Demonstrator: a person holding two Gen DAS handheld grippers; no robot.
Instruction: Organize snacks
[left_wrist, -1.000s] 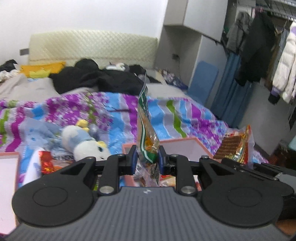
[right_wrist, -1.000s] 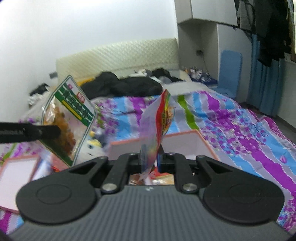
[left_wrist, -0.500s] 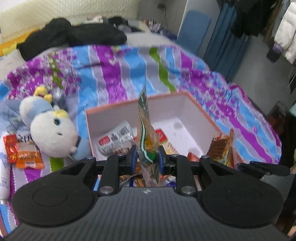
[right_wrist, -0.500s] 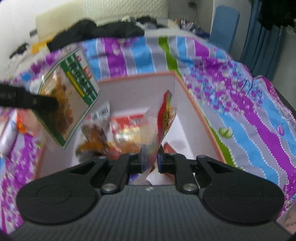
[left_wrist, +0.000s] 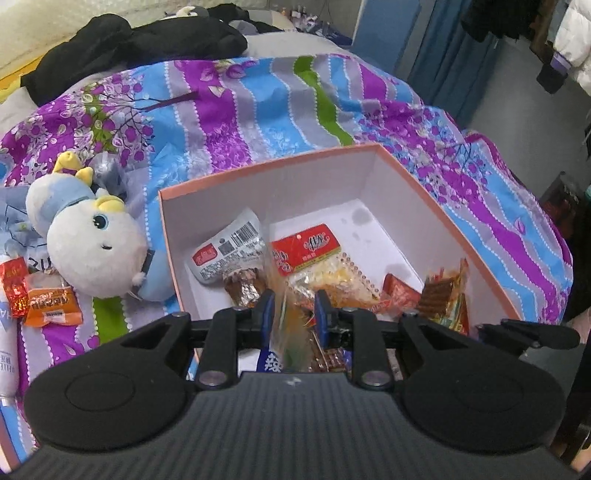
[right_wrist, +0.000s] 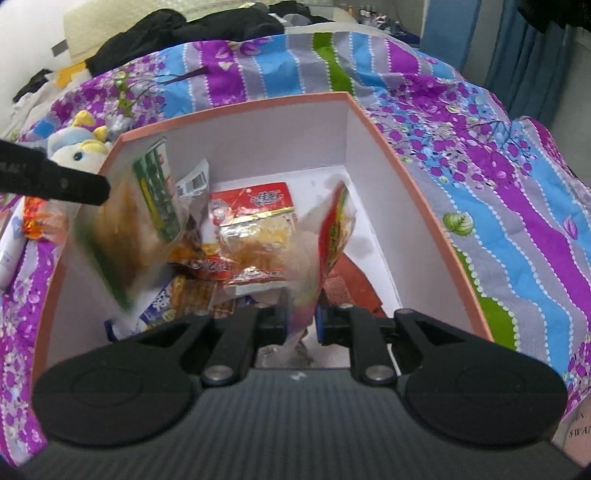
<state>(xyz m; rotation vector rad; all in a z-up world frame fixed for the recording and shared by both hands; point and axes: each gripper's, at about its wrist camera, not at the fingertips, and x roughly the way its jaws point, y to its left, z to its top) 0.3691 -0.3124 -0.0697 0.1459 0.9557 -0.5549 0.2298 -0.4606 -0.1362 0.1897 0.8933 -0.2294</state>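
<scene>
A pink-rimmed white box (left_wrist: 436, 206) sits on the striped bed cover and holds several snack packs; it also shows in the right wrist view (right_wrist: 236, 107). My left gripper (left_wrist: 293, 308) has its jaws a little apart over the box's near edge, and the green-labelled snack bag (right_wrist: 136, 221) is blurred and dropping from it into the box. My right gripper (right_wrist: 301, 310) is above the box with a red and clear snack bag (right_wrist: 328, 236) between its jaws. A red-labelled pack (left_wrist: 306, 247) and a grey pack (left_wrist: 229, 254) lie inside.
A white and blue plush toy (left_wrist: 92, 240) lies left of the box. Small orange and red snack packets (left_wrist: 40, 299) lie at the far left on the bed cover (left_wrist: 258, 107). Black clothes (left_wrist: 129, 40) are piled at the back. The bed's edge drops at the right.
Both grippers came down from over the bed to above the box. The left jaws have parted and the green-labelled bag is slipping down into the box. The right bag hangs lower inside the box.
</scene>
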